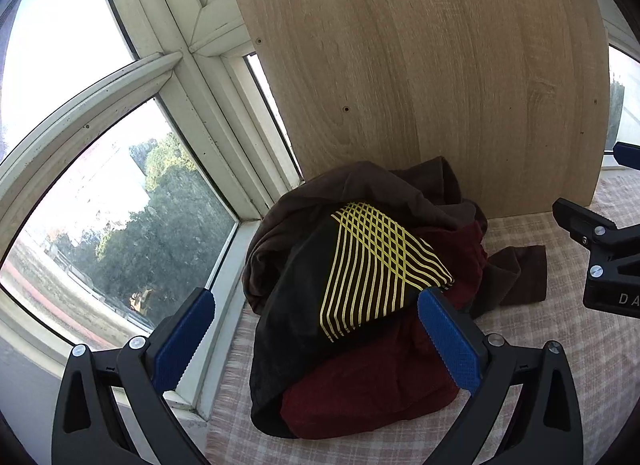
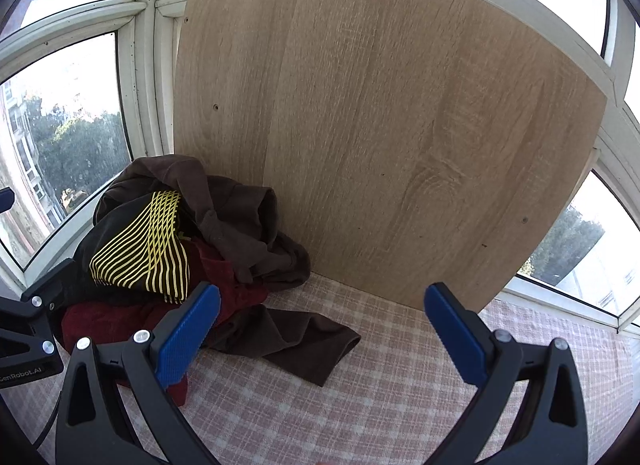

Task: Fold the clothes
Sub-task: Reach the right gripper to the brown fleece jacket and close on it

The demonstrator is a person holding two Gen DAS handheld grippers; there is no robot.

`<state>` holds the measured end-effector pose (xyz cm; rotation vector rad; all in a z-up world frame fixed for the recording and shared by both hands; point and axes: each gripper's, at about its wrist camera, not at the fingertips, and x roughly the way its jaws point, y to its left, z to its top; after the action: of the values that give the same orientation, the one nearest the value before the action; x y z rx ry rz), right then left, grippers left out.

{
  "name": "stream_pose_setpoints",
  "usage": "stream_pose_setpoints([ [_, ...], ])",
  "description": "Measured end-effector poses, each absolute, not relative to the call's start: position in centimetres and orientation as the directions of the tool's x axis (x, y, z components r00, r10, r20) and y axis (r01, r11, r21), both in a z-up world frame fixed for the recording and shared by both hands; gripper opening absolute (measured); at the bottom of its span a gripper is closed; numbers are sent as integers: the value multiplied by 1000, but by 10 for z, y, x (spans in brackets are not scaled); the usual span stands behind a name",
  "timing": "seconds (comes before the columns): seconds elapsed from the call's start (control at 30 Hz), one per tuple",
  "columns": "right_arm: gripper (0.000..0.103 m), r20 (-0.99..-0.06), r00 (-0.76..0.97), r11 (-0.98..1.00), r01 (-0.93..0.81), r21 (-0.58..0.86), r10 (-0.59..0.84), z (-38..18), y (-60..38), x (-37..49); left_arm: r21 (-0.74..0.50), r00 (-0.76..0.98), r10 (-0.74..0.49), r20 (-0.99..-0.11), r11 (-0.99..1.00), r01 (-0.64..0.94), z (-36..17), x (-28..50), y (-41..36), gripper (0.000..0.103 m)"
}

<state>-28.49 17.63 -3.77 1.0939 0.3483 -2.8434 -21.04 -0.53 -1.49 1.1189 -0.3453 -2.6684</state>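
Observation:
A heap of crumpled clothes lies on the pink checked cloth (image 2: 360,405) by the window corner. On top is a black garment with yellow lines (image 1: 360,265), also in the right wrist view (image 2: 148,245). Under it lie a dark red garment (image 1: 372,385) (image 2: 104,317) and a brown garment (image 1: 380,185) (image 2: 240,225), whose sleeve (image 2: 296,341) trails out on the cloth. My left gripper (image 1: 316,337) is open, just in front of the heap, empty. My right gripper (image 2: 322,329) is open and empty, to the right of the heap above the brown sleeve.
A large wooden board (image 1: 440,77) (image 2: 380,125) stands upright against the window behind the heap. White window frames (image 1: 180,77) close the left side and the back. The checked cloth extends to the right and front of the heap.

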Motion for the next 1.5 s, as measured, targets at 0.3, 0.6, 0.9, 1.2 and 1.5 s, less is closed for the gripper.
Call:
stream_pose_setpoints([
  [0.3, 103, -681, -730, -979, 176, -106, -58, -47, 177, -300, 252, -676, -297, -674, -953, 168, -16, -217, -33, 103],
  [0.6, 103, -693, -717, -981, 179, -80, -75, -52, 180, -306, 192, -678, -251, -691, -968, 162, -18, -230, -46, 103],
  [0.9, 103, -685, -722, -982, 184, -48, -102, -49, 188, -307, 174, -689, -214, -693, -976, 128, -18, -244, -38, 103],
  [1.2, 103, -672, -719, -972, 237, 2, -177, -50, 186, -319, 175, -697, -214, -684, -976, 128, -13, -244, -39, 103],
  [1.5, 103, -698, -655, -936, 347, 61, -288, -58, 170, -340, 168, -692, -234, -683, -972, 163, -14, -232, -53, 103],
])
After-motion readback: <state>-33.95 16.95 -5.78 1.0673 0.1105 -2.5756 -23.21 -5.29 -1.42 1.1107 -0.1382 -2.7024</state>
